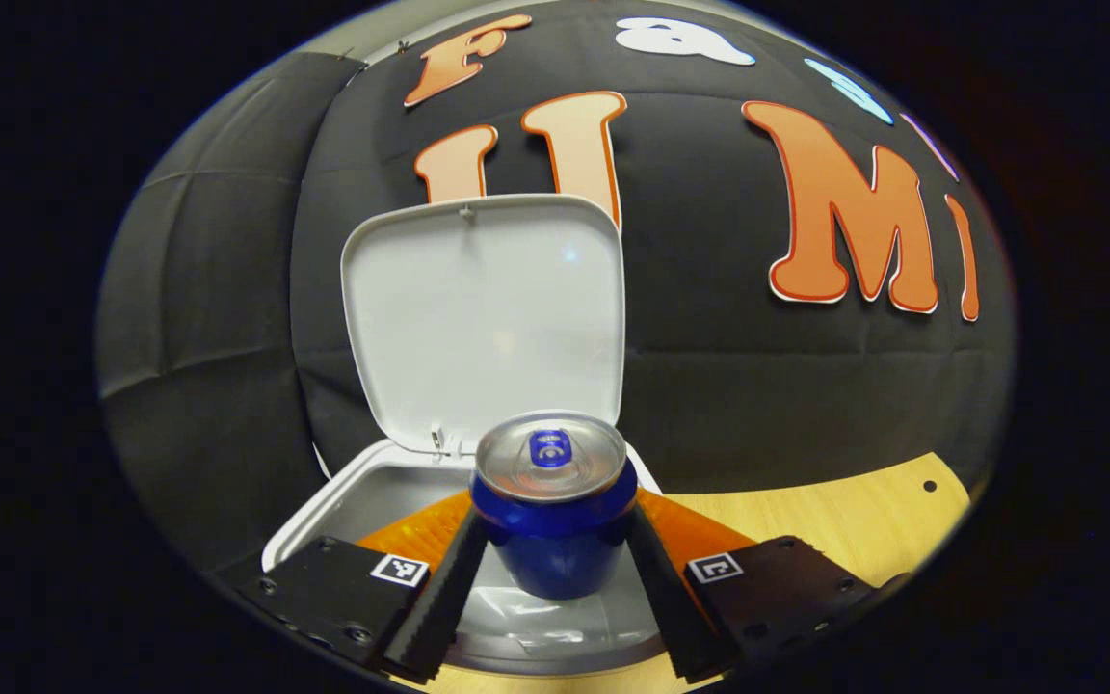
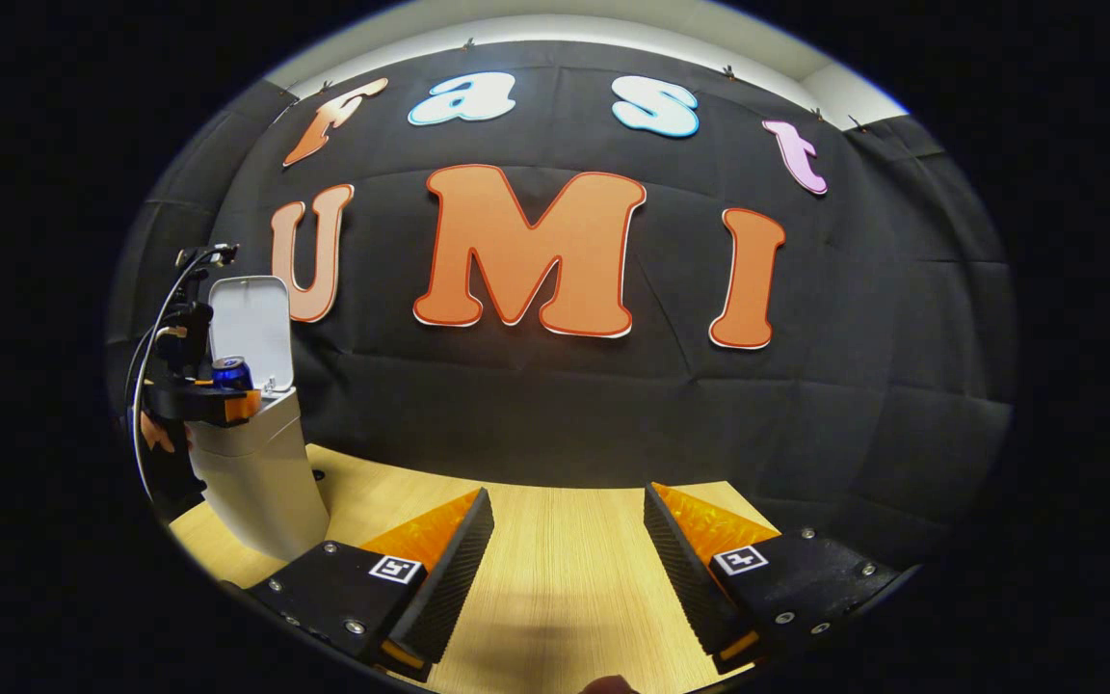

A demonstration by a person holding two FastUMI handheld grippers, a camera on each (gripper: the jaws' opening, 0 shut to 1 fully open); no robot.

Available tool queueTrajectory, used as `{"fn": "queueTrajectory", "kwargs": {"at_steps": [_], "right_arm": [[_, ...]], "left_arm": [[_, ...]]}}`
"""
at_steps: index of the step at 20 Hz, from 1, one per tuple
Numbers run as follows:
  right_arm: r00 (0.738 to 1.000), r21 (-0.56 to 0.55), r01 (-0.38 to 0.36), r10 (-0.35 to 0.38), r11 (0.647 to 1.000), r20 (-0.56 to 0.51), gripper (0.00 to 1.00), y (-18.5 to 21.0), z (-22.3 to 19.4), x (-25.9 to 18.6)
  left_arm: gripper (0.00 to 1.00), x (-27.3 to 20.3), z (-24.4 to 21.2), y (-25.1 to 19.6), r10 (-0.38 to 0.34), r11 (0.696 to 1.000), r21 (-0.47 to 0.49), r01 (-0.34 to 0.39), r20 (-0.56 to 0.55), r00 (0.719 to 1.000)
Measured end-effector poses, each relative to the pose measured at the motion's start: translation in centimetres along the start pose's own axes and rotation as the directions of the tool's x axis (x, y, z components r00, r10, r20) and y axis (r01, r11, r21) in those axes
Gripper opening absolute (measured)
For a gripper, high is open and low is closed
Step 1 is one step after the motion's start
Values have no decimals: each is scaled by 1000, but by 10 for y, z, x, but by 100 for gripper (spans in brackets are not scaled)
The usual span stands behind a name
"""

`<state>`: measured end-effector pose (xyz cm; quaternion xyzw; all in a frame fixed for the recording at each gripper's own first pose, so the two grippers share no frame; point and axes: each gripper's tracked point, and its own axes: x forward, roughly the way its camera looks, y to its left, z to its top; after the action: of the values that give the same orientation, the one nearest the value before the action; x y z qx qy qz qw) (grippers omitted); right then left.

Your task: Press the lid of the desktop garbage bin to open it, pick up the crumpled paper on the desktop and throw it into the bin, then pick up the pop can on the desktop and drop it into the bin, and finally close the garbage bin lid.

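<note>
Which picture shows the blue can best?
The left gripper view. The can sits big and close between the left gripper's fingers, over the open bin. In the right gripper view the can is tiny, far off at the left, atop the bin.

Each gripper, left (image 1: 555, 578) and right (image 2: 565, 569), carries two wedge-shaped jaws with ribbed inner faces, mounted on dark screw-fastened blocks bearing small square black-and-white markers (image 1: 399, 570); thin cables (image 2: 145, 366) loop behind the left unit.
</note>
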<state>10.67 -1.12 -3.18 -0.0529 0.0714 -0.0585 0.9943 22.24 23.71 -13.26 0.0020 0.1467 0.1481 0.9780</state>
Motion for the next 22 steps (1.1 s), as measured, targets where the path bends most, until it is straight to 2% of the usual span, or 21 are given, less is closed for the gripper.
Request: {"fn": "queueTrajectory", "kwargs": {"at_steps": [3,6,8,9,11,16,19,22], "right_arm": [[1000,-2,-5,5,1000,-1,94,3,-1,1],[1000,-4,-4,4,1000,5,94,2,1,-2],[1000,-3,-3,3,1000,7,94,1,1,-2],[1000,1,-1,1,1000,12,94,0,2,-4],[1000,4,-2,2,1000,16,94,-1,4,-4],[999,12,-12,12,1000,34,94,-4,14,-7],[999,15,-15,15,1000,51,94,-6,20,-9],[998,32,-17,16,999,55,94,-7,23,-11]], "left_arm": [[83,-1,-6,4,12,1000,10,-12,-17,1000],[83,-11,-12,7,1,999,-48,-2,-31,1000],[83,-19,-2,8,0,999,-53,0,-8,1000],[87,-25,10,7,-4,999,-41,5,19,1000],[95,-37,43,3,-20,1000,-7,21,86,996],[94,-56,165,9,-30,998,-47,44,259,965],[94,-36,226,24,-8,998,-55,25,292,956],[94,-2,261,39,14,999,-38,-3,286,958]]}}
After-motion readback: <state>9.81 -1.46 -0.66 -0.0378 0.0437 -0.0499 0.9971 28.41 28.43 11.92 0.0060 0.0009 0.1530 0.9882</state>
